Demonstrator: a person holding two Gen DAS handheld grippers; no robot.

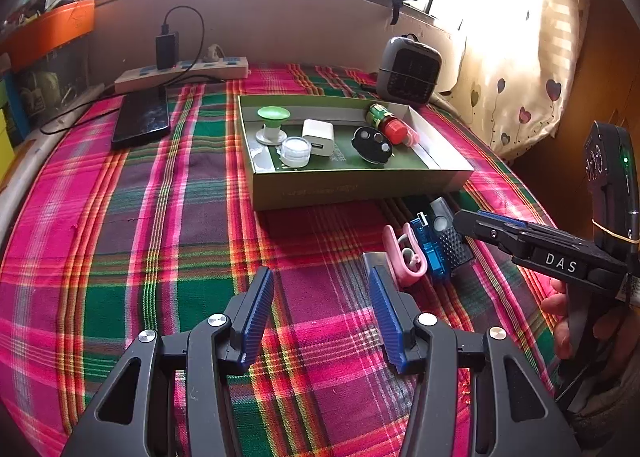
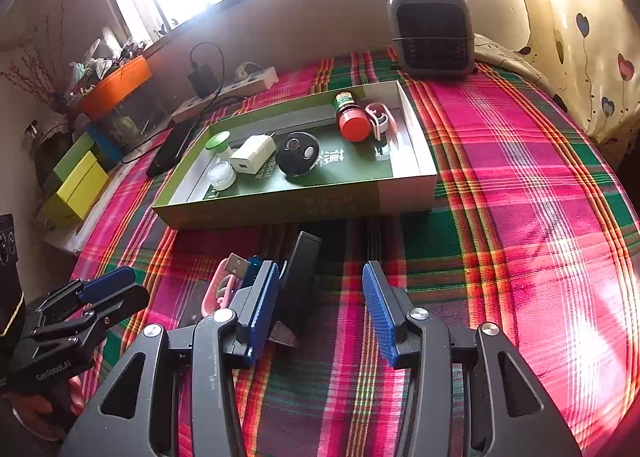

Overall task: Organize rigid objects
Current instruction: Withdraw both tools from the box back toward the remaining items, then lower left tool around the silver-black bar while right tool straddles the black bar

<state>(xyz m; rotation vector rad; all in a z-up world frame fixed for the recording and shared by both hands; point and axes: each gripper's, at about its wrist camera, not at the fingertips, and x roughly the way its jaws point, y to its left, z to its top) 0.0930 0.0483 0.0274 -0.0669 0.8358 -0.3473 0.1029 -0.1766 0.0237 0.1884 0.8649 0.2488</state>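
Observation:
An open green box [image 1: 360,181] on the plaid cloth holds a green suction cup [image 1: 272,115], a white charger [image 1: 318,135], a clear jar [image 1: 296,151], a black disc [image 1: 372,143] and a red-capped bottle [image 1: 392,125]. In front of the box lie a pink clip [image 1: 402,257], a blue USB piece [image 1: 426,245] and a black perforated block [image 1: 454,243]. My left gripper [image 1: 320,293] is open over bare cloth, just left of this cluster. My right gripper [image 2: 322,285] is open, its left finger beside the black block [image 2: 302,273]. A second pink clip [image 2: 380,117] sits in the box.
A small grey heater [image 1: 410,73] stands behind the box. A power strip [image 1: 180,73] and a dark phone [image 1: 142,119] lie at the back left. Yellow-green boxes [image 2: 76,185] and an orange bin [image 2: 116,91] line the left edge. A curtain [image 1: 520,57] hangs on the right.

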